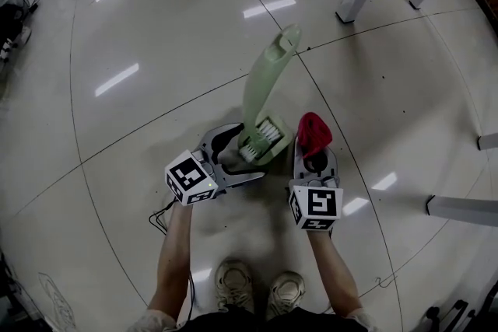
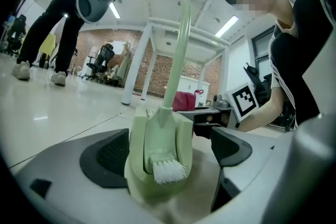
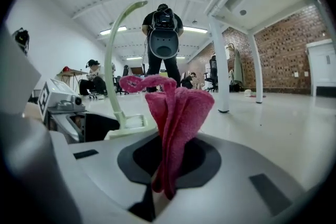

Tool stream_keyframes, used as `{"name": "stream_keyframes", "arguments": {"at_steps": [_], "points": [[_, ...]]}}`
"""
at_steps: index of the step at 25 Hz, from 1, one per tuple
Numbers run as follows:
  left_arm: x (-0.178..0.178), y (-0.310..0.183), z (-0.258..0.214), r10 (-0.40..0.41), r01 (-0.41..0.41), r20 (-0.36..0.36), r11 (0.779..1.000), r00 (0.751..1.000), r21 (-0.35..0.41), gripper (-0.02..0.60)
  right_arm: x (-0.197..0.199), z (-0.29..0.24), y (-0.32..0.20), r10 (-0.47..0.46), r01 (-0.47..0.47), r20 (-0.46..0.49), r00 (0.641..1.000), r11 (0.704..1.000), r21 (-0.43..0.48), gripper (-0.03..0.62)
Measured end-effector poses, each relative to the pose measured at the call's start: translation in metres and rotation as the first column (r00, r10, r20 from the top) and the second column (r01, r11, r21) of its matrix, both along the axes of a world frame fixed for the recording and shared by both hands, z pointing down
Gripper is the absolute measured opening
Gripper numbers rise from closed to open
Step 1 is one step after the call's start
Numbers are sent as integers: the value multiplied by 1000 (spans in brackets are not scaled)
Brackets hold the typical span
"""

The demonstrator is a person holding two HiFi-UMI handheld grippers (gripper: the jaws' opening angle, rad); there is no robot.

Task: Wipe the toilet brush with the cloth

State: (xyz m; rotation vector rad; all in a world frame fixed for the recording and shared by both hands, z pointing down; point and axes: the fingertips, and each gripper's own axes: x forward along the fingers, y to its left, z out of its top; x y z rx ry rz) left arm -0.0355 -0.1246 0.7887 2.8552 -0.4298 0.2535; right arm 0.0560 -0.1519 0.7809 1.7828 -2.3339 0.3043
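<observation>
Right gripper (image 3: 167,186), near right, pinches the limp red cloth (image 3: 177,113) fast between its jaws; just left, left gripper (image 1: 244,157) stands parted around the holder (image 2: 140,165) of the upright toilet brush (image 1: 261,101), probably light, stiff and slick, best steadied by that holder, handle (image 1: 285,39) rising beyond.

Smooth pale-green plastic toilet brush (image 1: 264,82), soft fuzzy red cloth (image 1: 313,132), glossy reflective tiled floor (image 1: 117,128)
</observation>
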Motion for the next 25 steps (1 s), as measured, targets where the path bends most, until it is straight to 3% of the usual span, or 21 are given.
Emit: {"name": "stream_keyframes", "arguments": {"at_steps": [4,20,25], "points": [[-1,0,-1,10,-10,20,1000,1000,3,466,-19,2,27,-19,21,71,997,999,-30,31],[5,45,-5,38,-40,-36,998,999,-57,466,-1,4,-20,-39,39,-3,999,999,5,31],[-3,23,-11,-42,41,-67,999,997,-13,466,-2,6,-7,-42,42,-10,999,999,3,31]]}}
